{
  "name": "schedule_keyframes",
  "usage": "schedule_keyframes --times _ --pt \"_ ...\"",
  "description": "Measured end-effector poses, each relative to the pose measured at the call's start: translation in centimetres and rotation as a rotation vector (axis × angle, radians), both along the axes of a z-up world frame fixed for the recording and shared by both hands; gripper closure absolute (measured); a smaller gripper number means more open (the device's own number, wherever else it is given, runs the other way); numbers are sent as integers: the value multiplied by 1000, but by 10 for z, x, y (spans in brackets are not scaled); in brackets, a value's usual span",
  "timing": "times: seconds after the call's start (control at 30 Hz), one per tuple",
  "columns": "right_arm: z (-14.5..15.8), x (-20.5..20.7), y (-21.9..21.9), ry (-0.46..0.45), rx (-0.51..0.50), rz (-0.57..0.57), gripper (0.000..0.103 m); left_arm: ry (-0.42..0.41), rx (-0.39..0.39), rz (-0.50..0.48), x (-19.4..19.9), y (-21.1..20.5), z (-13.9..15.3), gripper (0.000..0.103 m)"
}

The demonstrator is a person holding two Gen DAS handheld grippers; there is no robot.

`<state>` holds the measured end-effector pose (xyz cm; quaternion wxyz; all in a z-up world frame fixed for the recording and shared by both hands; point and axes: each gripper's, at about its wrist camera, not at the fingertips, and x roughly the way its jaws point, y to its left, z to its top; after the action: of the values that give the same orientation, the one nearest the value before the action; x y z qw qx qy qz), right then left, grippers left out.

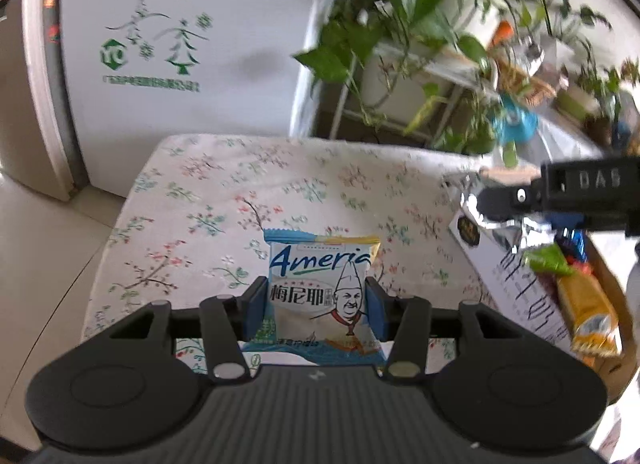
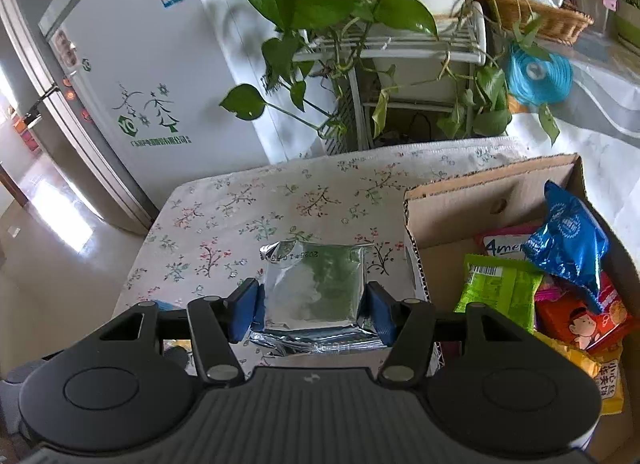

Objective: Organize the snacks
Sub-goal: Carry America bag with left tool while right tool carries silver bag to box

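Observation:
My left gripper (image 1: 316,306) is shut on a light-blue snack packet (image 1: 320,284) printed with a chef and blue lettering, held up above the floral tablecloth (image 1: 240,191). My right gripper (image 2: 312,306) is shut on a silver foil packet (image 2: 314,284), also lifted over the cloth, just left of a cardboard box (image 2: 448,203). The box holds several packets: blue (image 2: 568,240), green (image 2: 500,288), red (image 2: 580,316). In the left wrist view the right gripper (image 1: 496,203) shows at the right edge with silver foil under it, above the box's packets (image 1: 588,312).
A white fridge (image 1: 168,43) stands behind the table on the left. Potted plants on a white metal stand (image 2: 400,51) rise behind the table. A wicker basket (image 2: 548,19) and a blue fan (image 2: 536,77) sit at the back right. Tiled floor (image 1: 48,248) lies left.

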<state>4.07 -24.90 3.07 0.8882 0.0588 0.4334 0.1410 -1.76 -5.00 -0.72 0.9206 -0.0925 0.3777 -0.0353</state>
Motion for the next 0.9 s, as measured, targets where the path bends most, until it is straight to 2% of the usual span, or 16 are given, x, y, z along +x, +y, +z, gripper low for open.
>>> schedule_keyframes --times 0.23,0.5,0.9 --pt "7 -21 3 -20 22 28 38 -30 -19 57 -12 5 16 54" --pt "13 -38 -5 -46 17 27 38 -45 -38 66 -20 -4 28 54" --pt "49 -38 -62 -158 39 -95 38 -97 -101 15 -20 -52 56 54"
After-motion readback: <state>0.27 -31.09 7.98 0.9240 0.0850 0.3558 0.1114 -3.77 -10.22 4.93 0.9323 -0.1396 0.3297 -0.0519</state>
